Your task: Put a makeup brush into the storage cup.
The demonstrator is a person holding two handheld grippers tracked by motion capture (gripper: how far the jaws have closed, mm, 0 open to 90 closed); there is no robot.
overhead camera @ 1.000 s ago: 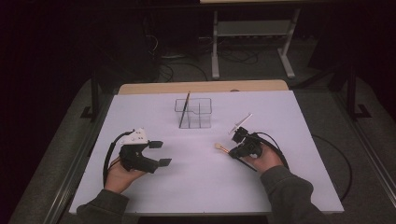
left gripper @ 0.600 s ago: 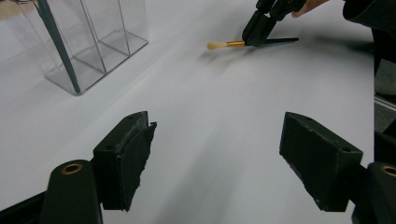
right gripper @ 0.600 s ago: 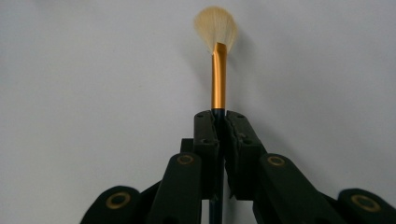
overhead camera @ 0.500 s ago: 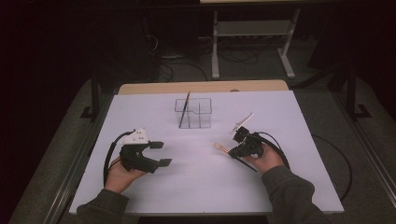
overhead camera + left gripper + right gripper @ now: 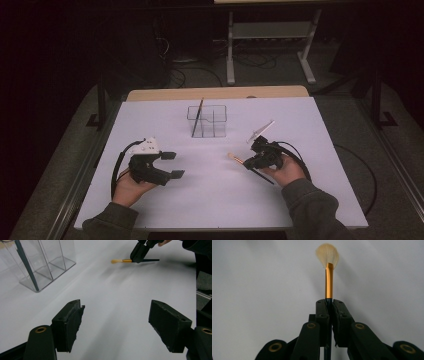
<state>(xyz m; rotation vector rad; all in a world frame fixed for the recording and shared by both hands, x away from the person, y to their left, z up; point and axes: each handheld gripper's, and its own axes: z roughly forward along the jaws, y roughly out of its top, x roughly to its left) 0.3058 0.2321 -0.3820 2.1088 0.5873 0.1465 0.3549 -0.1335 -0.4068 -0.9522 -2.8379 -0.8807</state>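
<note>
Two forearms in dark grey-green sleeves reach in from the near edge of the table, each hand gripping a black two-jaw tool. The left gripper (image 5: pixel 169 164) sits low on the person's left side, its black jaws spread wide with nothing between them, pointing across toward the other hand. The right gripper (image 5: pixel 248 163) has its jaws pressed together, aimed back toward the left, a cable looping behind it.
</note>
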